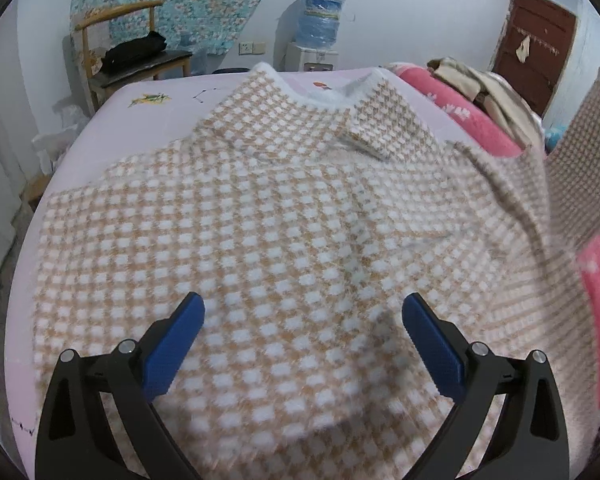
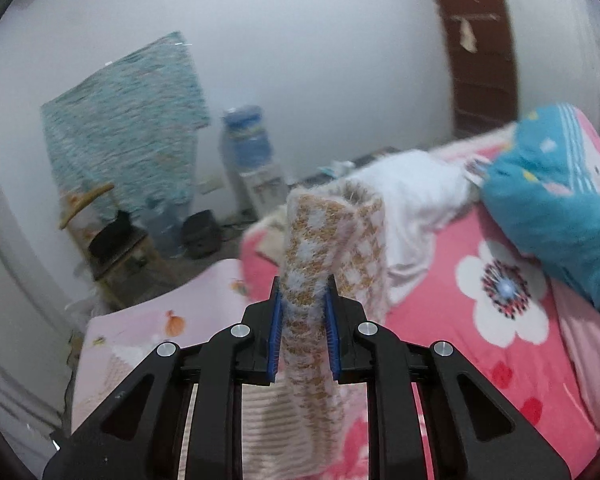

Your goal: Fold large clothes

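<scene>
A large tan-and-white checked sweater point(image 1: 284, 208) lies spread on the pink bed sheet point(image 1: 100, 128), its white collar at the far end. My left gripper point(image 1: 303, 312) hovers open over the sweater's near part, with nothing between its blue pads. The sweater's right side is lifted off the bed at the right edge of the left wrist view. In the right wrist view my right gripper point(image 2: 303, 304) is shut on a bunched fold of the checked sweater point(image 2: 312, 248), held up in the air above the bed.
A pink flowered quilt point(image 2: 480, 312) and a blue pillow point(image 2: 560, 208) lie on the bed's right side, with a pile of clothes point(image 1: 484, 88) behind. A wooden chair point(image 1: 136, 60), a water dispenser point(image 1: 320, 24) and a brown door point(image 1: 536, 48) stand by the far wall.
</scene>
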Action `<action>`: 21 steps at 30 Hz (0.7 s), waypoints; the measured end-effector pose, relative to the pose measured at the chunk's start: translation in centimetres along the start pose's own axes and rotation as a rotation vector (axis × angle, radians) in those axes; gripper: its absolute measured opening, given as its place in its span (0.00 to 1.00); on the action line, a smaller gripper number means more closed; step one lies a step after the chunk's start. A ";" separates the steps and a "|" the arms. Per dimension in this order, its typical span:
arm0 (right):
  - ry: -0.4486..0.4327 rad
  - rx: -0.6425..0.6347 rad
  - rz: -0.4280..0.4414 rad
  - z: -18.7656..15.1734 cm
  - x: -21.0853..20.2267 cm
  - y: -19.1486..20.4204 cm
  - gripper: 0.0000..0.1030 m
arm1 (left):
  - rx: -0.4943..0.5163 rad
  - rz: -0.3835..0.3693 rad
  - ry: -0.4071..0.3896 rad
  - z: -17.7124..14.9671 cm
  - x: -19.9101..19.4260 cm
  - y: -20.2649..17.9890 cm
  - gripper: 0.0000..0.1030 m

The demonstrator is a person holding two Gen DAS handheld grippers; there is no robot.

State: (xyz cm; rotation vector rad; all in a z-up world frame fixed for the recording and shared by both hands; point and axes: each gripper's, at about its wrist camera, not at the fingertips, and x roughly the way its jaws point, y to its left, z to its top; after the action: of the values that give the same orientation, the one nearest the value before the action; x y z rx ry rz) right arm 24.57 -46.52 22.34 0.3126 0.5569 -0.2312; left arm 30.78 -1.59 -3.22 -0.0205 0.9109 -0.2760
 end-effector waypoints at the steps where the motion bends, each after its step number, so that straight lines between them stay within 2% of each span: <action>1: -0.001 -0.017 0.011 0.0 -0.2 1.1 0.16 | -0.012 -0.006 -0.010 0.1 -0.5 0.3 0.95; 8: 0.005 -0.165 0.119 -1.2 -1.4 10.8 0.16 | -0.022 -0.027 -0.101 -0.4 -5.5 1.7 0.93; 13: 0.034 -0.246 0.217 -3.5 -1.7 17.4 0.15 | -0.039 -0.063 -0.119 -1.9 -7.5 2.9 0.82; 16: 0.066 -0.307 0.291 -6.0 -1.6 21.8 0.15 | -0.060 -0.083 -0.113 -2.6 -8.4 4.3 0.74; 21: 0.142 -0.419 0.380 -11.7 0.1 28.2 0.18 | -0.111 -0.128 -0.104 -4.8 -10.4 6.9 0.69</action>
State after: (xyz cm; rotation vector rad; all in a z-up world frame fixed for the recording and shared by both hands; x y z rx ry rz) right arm 27.43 -16.28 19.32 0.0234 0.6588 0.2760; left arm 22.52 8.07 1.01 -0.1948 0.8214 -0.3394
